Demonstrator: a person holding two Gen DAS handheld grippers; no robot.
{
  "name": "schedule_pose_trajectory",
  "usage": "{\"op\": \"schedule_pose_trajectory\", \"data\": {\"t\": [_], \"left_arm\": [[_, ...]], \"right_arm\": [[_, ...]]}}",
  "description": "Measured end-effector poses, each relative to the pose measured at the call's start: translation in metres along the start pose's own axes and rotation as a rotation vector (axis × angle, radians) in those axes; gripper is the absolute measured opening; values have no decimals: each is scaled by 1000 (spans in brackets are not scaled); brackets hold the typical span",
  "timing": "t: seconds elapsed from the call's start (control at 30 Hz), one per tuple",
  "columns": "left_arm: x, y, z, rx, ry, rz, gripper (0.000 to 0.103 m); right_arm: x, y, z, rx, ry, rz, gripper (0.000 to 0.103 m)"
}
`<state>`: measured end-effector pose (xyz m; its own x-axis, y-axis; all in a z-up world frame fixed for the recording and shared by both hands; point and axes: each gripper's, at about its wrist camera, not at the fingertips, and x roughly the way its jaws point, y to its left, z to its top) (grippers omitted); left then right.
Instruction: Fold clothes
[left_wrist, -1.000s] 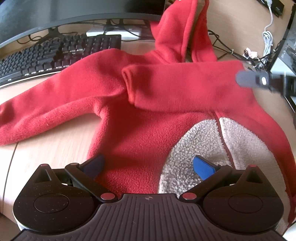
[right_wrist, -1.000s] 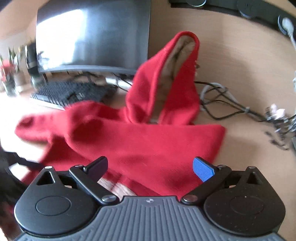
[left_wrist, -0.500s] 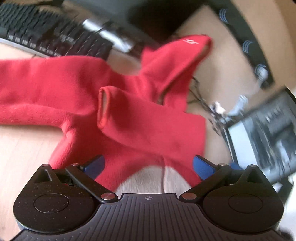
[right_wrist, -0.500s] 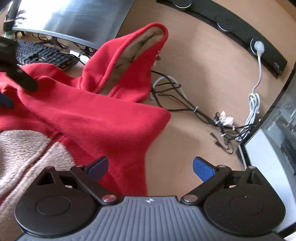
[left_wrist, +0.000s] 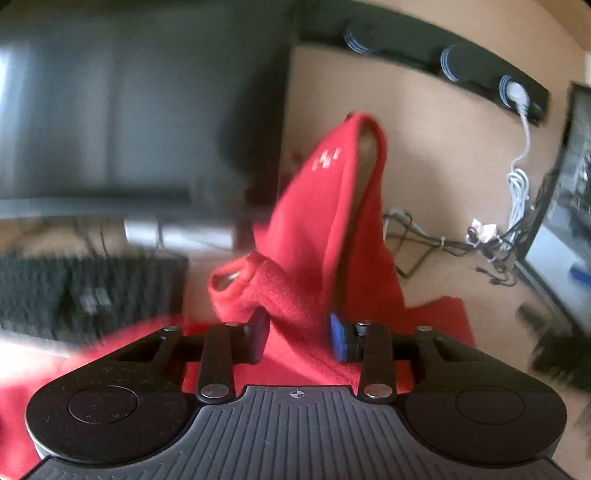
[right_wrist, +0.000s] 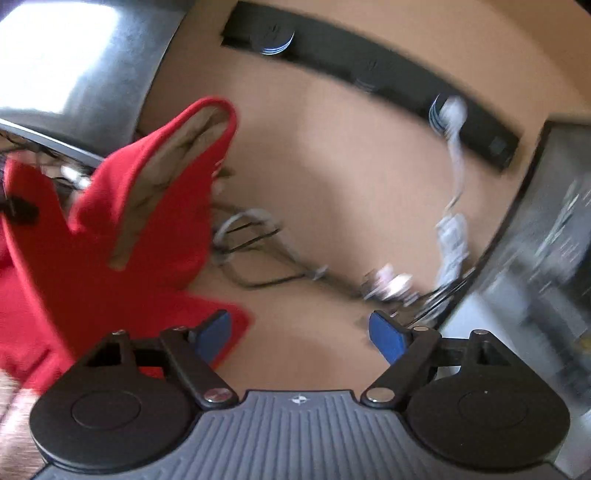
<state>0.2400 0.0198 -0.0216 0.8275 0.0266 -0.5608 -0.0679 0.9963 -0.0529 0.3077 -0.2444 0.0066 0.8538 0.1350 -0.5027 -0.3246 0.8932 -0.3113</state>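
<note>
A red fleece hoodie (left_wrist: 325, 221) lies on the wooden desk, its hood propped up against the back wall. My left gripper (left_wrist: 299, 334) is shut on the folded red sleeve (left_wrist: 280, 295), whose cuff (left_wrist: 232, 280) sticks out just past the fingers. In the right wrist view the hoodie (right_wrist: 122, 229) fills the left side, hood open with a beige lining. My right gripper (right_wrist: 299, 332) is open and empty over bare desk, its left finger at the hoodie's edge.
A black keyboard (left_wrist: 85, 291) and a dark monitor (left_wrist: 140, 110) stand at the back left. Tangled cables (left_wrist: 461, 243) and a white charger cord (left_wrist: 517, 177) lie at the right, beside a black device (right_wrist: 546, 258). A black socket strip (right_wrist: 369, 70) runs along the wall.
My left gripper has moved in over the hoodie and shut on the folded sleeve. My right gripper has swung to the right, off the hoodie, and stays open.
</note>
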Motion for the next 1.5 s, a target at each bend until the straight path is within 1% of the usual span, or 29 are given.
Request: {"op": "schedule_pose_trajectory", "data": {"t": [0.07, 0.13, 0.17, 0.2, 0.23, 0.33, 0.4, 0.47, 0.53, 0.6, 0.63, 0.7, 0.8, 0.83, 0.87, 0.9, 0.93, 1.07, 1.1, 1.17, 1.23, 1.27, 1.33, 1.37, 1.4, 1.43, 1.47, 1.5], "left_arm": [[12, 4, -14, 11, 51, 45, 38], [27, 13, -35, -11, 131, 69, 38], [35, 19, -46, -27, 172, 78, 41], [36, 23, -53, -45, 178, 76, 45], [36, 27, -57, -63, 167, 70, 46], [28, 37, -56, -114, 166, 52, 53], [15, 45, -55, -156, 162, 50, 62], [1, 55, -54, -206, 160, 40, 68], [-20, 67, -56, -283, 156, 14, 74], [-41, 88, -63, -372, 153, 18, 83], [-51, 98, -67, -416, 152, 23, 84], [-63, 121, -75, -521, 180, 33, 84], [-70, 155, -93, -769, 226, -30, 84], [-69, 165, -100, -845, 238, -39, 84], [-66, 171, -104, -892, 247, -31, 84], [-63, 175, -107, -919, 255, -10, 82], [-62, 179, -108, -935, 245, 10, 83], [-57, 189, -101, -971, 179, 109, 83], [-54, 190, -98, -962, 159, 146, 83], [-46, 192, -91, -918, 130, 220, 83], [-35, 190, -84, -835, 91, 300, 82], [-30, 187, -81, -785, 72, 331, 78], [-18, 177, -76, -664, 62, 399, 71], [-13, 172, -74, -615, 64, 424, 53], [-11, 171, -71, -594, 67, 429, 37], [-10, 170, -68, -583, 71, 426, 33], [-13, 166, -62, -572, 58, 418, 27], [-19, 160, -54, -548, 30, 408, 25]], "right_arm": [[2, 7, -6, 8, 26, 41, 82], [2, 19, -12, -20, 34, 55, 82], [0, 24, -14, -29, 39, 68, 82], [-1, 28, -16, -33, 46, 83, 82], [-3, 33, -18, -38, 52, 99, 82], [-9, 46, -19, -43, 63, 150, 82], [-12, 53, -20, -34, 77, 177, 82], [-16, 57, -23, -18, 98, 192, 81], [-20, 58, -26, 7, 117, 194, 81], [-28, 57, -28, 34, 128, 205, 81], [-33, 57, -28, 40, 129, 210, 81], [-40, 58, -28, 46, 131, 216, 81], [-46, 63, -26, 33, 131, 213, 81], [-47, 64, -25, 26, 130, 212, 81], [-49, 65, -25, 20, 128, 210, 81], [-51, 66, -24, 13, 124, 207, 81], [-53, 67, -24, 8, 122, 205, 81], [-56, 64, -28, 6, 138, 194, 81], [-56, 63, -29, 8, 143, 189, 81], [-57, 59, -32, 14, 150, 180, 81], [-59, 53, -36, 24, 155, 173, 81], [-59, 49, -38, 31, 158, 168, 81], [-60, 38, -41, 58, 160, 154, 81], [-60, 32, -43, 73, 161, 147, 81], [-59, 25, -43, 92, 160, 140, 81], [-58, 17, -44, 116, 159, 135, 81], [-57, 10, -44, 139, 158, 130, 81], [-56, 3, -44, 159, 156, 125, 81]]}}
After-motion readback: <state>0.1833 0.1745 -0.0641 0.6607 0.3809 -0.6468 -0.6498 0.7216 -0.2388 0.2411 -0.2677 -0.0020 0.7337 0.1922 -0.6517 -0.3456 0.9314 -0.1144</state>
